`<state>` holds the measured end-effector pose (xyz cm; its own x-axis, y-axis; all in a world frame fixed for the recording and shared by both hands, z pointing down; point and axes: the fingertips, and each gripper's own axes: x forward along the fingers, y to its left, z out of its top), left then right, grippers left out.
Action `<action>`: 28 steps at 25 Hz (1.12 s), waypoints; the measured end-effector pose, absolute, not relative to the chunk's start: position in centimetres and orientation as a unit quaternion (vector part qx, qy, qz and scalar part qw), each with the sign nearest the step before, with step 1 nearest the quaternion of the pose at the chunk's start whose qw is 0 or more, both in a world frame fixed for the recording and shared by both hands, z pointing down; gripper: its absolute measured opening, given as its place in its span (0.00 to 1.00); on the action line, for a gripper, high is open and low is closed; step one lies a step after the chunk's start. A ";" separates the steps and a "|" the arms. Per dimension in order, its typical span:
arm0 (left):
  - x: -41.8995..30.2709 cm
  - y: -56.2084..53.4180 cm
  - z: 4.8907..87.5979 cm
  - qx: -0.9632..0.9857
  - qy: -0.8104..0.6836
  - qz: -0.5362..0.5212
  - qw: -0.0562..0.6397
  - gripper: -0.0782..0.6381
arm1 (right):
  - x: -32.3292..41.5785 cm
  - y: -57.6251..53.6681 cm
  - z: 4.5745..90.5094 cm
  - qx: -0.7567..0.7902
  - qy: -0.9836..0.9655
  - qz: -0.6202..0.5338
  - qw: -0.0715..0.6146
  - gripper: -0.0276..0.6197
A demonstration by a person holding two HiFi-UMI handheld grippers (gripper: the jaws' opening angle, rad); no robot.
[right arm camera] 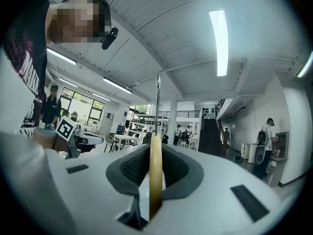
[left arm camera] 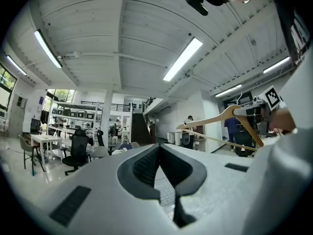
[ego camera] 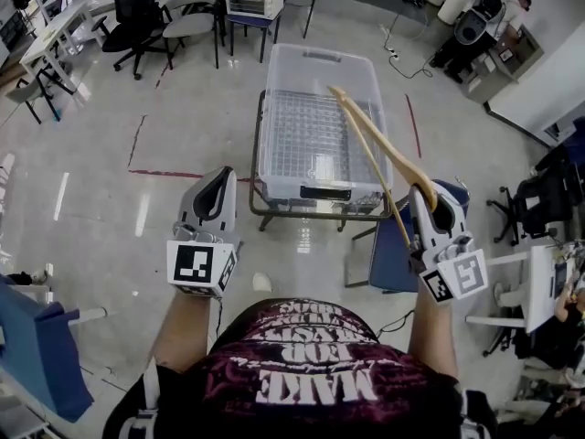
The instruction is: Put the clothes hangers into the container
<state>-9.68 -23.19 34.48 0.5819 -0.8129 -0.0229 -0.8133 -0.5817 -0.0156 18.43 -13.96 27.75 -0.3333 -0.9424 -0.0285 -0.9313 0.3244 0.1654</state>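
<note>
Left claw (left arm camera: 161, 150) closed, right claw (right arm camera: 155, 148) gripping one hanger (right arm camera: 155, 180), one clear container (ego camera: 320, 62) beyond.

An open-plan office or lab hall: rolling chairs (ego camera: 133, 5), desks (ego camera: 62, 24), strip lights (left arm camera: 183, 58), a staircase (right arm camera: 210, 138).

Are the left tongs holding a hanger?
No, the left tongs are shut with nothing between them; the wooden hanger is in the right tongs.

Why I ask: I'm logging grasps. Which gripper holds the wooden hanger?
The right gripper: its jaws are shut on the wooden hanger, which points out over the clear container. The left gripper is shut with nothing between its jaws.
</note>
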 end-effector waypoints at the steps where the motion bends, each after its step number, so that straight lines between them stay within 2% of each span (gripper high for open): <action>1: -9.7 -23.5 34.5 -0.890 0.455 0.007 0.012 0.12 | 17.9 -14.4 27.7 0.572 -0.815 -0.080 0.041 0.14; 8: -9.7 -25.1 35.2 -0.898 0.440 0.003 0.012 0.12 | 16.5 -15.6 28.3 0.569 -0.816 -0.086 0.043 0.14; 17: -5.0 -28.0 36.5 -0.908 0.418 -0.027 0.022 0.12 | 21.4 -18.3 30.6 0.594 -0.801 -0.060 0.026 0.14; 28: -2.3 -36.9 36.5 -0.891 0.450 -0.059 0.017 0.12 | 24.9 -31.3 33.0 0.554 -0.833 -0.016 -0.002 0.14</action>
<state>-2.27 -36.85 36.45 0.5872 -0.8044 0.0905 -0.8004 -0.5936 -0.0832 24.88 -31.26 32.98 -0.3869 -0.9219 -0.0198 -0.9220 0.3864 0.0242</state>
